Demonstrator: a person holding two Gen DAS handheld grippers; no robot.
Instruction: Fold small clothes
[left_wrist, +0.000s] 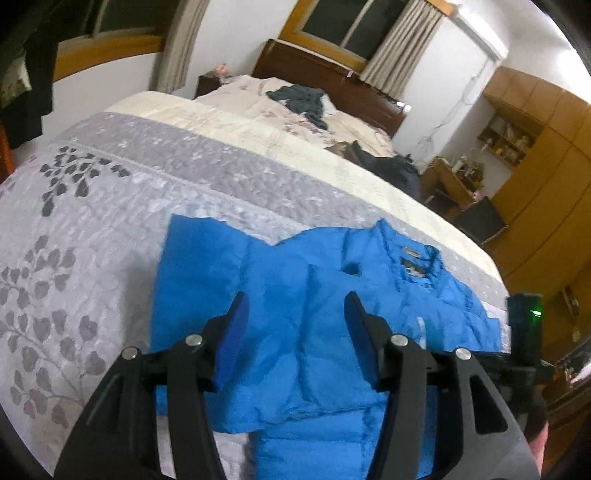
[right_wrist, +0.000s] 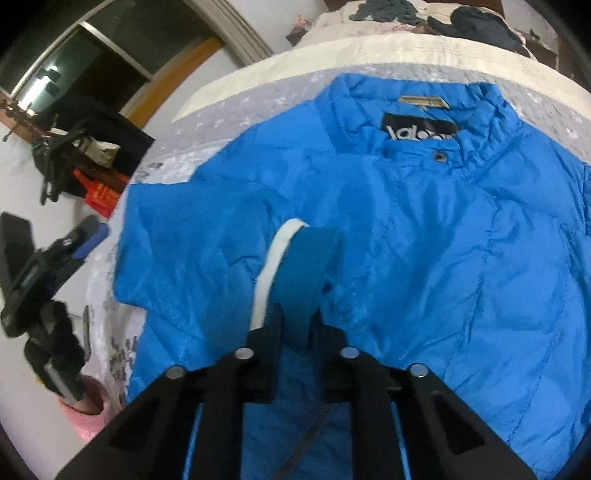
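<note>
A small blue puffer jacket (left_wrist: 280, 266) lies face up on the grey leaf-patterned bedspread (left_wrist: 110, 206), its collar and black label (right_wrist: 419, 129) toward the far side. My left gripper (left_wrist: 295, 295) hovers open over the jacket's lower body, nothing between its blue pads. My right gripper (right_wrist: 297, 317) is shut on a sleeve cuff (right_wrist: 310, 258), blue with a white trim, lifted over the jacket's chest. The left gripper (right_wrist: 81, 236) also shows at the left edge of the right wrist view, beside the jacket's other sleeve (right_wrist: 177, 236).
Dark clothes (left_wrist: 299, 98) lie heaped near the pillows and the brown headboard (left_wrist: 325, 70). More dark garments (left_wrist: 391, 166) sit at the bed's right edge. A wooden desk (left_wrist: 450, 181) and wardrobe (left_wrist: 546, 177) stand to the right. Bags (right_wrist: 74, 155) hang on the left wall.
</note>
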